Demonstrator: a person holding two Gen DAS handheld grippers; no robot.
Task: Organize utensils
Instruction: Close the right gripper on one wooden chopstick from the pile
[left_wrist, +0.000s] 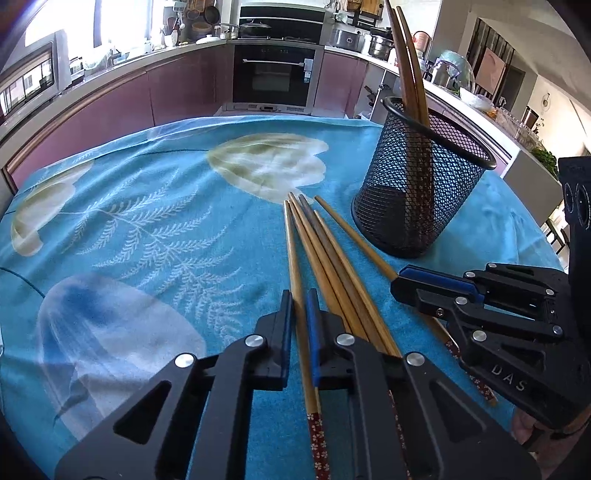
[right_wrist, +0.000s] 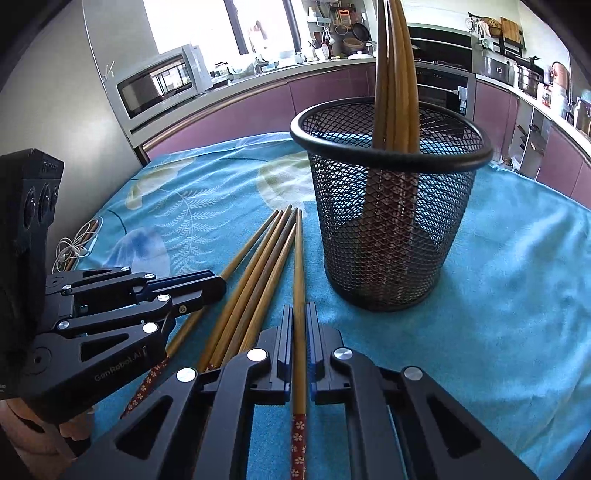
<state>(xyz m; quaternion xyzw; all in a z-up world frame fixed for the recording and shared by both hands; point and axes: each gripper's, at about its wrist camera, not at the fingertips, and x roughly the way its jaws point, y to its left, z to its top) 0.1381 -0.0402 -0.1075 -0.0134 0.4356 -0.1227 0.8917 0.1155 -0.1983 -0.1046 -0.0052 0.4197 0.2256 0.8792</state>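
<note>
Several wooden chopsticks (left_wrist: 332, 258) with red patterned ends lie side by side on the blue cloth, in front of a black mesh holder (left_wrist: 417, 199). My left gripper (left_wrist: 299, 297) is shut on the leftmost chopstick (left_wrist: 291, 251) of the bunch. The right gripper (right_wrist: 299, 308) is shut on the rightmost chopstick (right_wrist: 298, 258), which lies a little apart from the others (right_wrist: 255, 277). Each gripper shows in the other's view: right gripper (left_wrist: 400, 282), left gripper (right_wrist: 221, 283). The mesh holder (right_wrist: 388, 221) stands upright just beyond, with a few chopsticks (right_wrist: 395, 74) standing in it.
A blue floral cloth (left_wrist: 147, 221) covers the table. A coiled white cable (right_wrist: 74, 247) lies at the table's left edge. Kitchen counters, an oven and a microwave stand behind the table.
</note>
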